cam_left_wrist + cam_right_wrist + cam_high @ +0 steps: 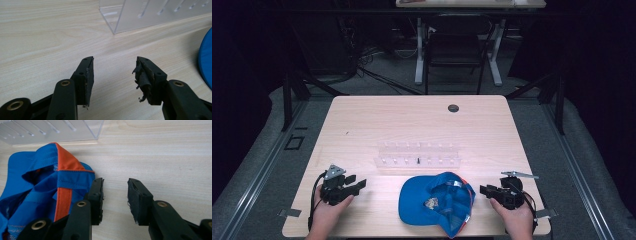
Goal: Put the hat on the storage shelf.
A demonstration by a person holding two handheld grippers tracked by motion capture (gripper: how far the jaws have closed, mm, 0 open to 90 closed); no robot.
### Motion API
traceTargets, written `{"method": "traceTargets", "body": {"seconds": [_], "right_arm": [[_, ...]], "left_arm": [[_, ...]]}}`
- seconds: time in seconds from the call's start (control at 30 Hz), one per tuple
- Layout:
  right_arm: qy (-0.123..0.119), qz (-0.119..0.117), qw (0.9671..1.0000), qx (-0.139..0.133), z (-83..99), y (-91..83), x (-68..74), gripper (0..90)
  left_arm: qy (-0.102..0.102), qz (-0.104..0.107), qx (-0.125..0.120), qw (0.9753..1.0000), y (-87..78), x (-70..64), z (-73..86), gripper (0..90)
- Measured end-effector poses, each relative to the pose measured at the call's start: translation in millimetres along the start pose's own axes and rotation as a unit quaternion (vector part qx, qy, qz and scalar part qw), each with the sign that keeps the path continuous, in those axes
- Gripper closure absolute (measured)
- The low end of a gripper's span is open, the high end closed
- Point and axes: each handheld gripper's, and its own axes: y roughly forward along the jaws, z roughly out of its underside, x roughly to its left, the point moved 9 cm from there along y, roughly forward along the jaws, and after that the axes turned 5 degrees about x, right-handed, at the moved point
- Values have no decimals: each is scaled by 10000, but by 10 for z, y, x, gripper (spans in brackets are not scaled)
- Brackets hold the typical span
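Note:
A blue cap (437,202) with orange panels lies upside down near the table's front edge, between my two grippers. My left gripper (360,185) rests on the table to the cap's left, open and empty; in the left gripper view (113,72) the cap's blue brim (206,65) shows at the far right. My right gripper (483,190) sits just right of the cap, open, nothing between its jaws. In the right gripper view (115,195) the cap (47,187) lies against the left jaw's outer side.
A clear acrylic rack (418,155) with small pegs stands behind the cap at mid-table, seen too as the rack (150,13) and the rack (47,130). A dark round grommet (453,108) sits near the far edge. A chair and another desk stand beyond.

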Motion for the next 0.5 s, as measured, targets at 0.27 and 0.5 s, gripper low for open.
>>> {"method": "traceTargets", "body": {"seconds": [0.27,0.5], "right_arm": [[55,-238,9996,130,18,-55,101,678],[12,-614,9978,247,33,-87,202,673]], "left_arm": [[101,-76,-11,9999,-13,-14,-5,493],[132,-45,9,9999,-23,-31,1,493]]}}
